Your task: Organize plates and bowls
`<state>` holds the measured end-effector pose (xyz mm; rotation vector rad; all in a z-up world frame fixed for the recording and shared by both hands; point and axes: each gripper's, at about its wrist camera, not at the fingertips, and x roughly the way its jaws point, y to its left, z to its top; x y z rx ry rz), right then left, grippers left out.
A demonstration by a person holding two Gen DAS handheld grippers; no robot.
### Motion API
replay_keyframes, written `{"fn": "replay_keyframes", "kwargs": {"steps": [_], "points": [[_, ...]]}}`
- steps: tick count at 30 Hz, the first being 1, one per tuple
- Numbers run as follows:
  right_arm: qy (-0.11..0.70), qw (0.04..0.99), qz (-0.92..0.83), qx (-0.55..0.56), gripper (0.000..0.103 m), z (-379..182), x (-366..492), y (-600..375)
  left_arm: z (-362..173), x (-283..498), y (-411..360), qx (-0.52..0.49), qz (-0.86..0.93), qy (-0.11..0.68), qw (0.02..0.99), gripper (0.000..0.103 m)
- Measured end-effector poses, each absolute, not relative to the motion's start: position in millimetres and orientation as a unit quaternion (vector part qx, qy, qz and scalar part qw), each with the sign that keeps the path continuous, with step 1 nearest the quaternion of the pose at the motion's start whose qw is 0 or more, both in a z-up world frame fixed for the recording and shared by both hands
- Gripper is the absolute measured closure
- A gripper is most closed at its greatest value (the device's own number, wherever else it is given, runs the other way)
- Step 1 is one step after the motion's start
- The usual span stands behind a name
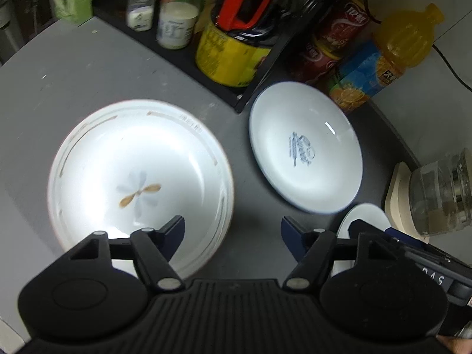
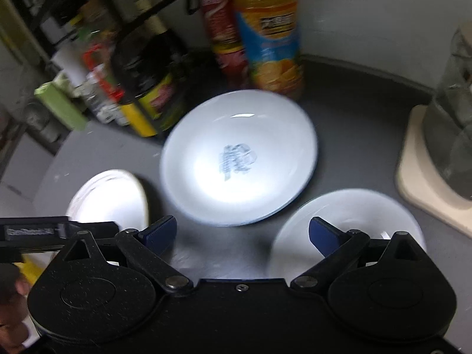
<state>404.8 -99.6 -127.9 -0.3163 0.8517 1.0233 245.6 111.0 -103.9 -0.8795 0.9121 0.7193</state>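
Observation:
A white bowl with a flower motif (image 1: 138, 177) sits on the grey table at the left; it also shows in the right wrist view (image 2: 112, 200). A white plate with a blue mark (image 1: 305, 150) lies to its right, central in the right wrist view (image 2: 239, 156). A small white dish (image 1: 365, 218) lies at the near right, larger in the right wrist view (image 2: 348, 221). My left gripper (image 1: 233, 230) is open and empty, above the table between bowl and plate. My right gripper (image 2: 242, 233) is open and empty, between the plate and the small dish.
A black rack (image 1: 265, 67) with jars, a yellow can (image 1: 227, 56) and spice bottles stands at the back. A red tube and an orange juice bottle (image 2: 268, 35) stand behind the plate. A glass jug (image 1: 442, 191) on a cream base stands at the right.

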Motion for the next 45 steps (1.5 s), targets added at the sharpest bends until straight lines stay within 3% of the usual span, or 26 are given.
{"fn": "replay_keyframes", "kwargs": {"steps": [5,8,22,28,45], "points": [[0.406,0.788,0.447,-0.119,0.018,-140.1,428.1,-88.4,-106.4,263.3,129.9,-0.398,0.312,0.41,0.759,0.034],[0.411,0.794,0.435,-0.106,0.025,-149.1,441.7,-80.7,-115.7,272.8,140.8,-0.402,0.301,0.413,0.76,0.042],[0.402,0.813,0.405,-0.113,0.034,-171.0,473.1,-53.4,-150.2,309.3,180.6,-0.418,0.287,0.407,0.76,0.069],[0.419,0.814,0.387,-0.106,0.044,-180.9,487.3,-47.9,-164.4,321.6,190.6,-0.426,0.281,0.413,0.755,0.074],[0.44,0.809,0.385,-0.06,0.057,-193.0,503.6,-43.9,-195.0,338.1,199.1,-0.454,0.283,0.426,0.73,0.088]]}}
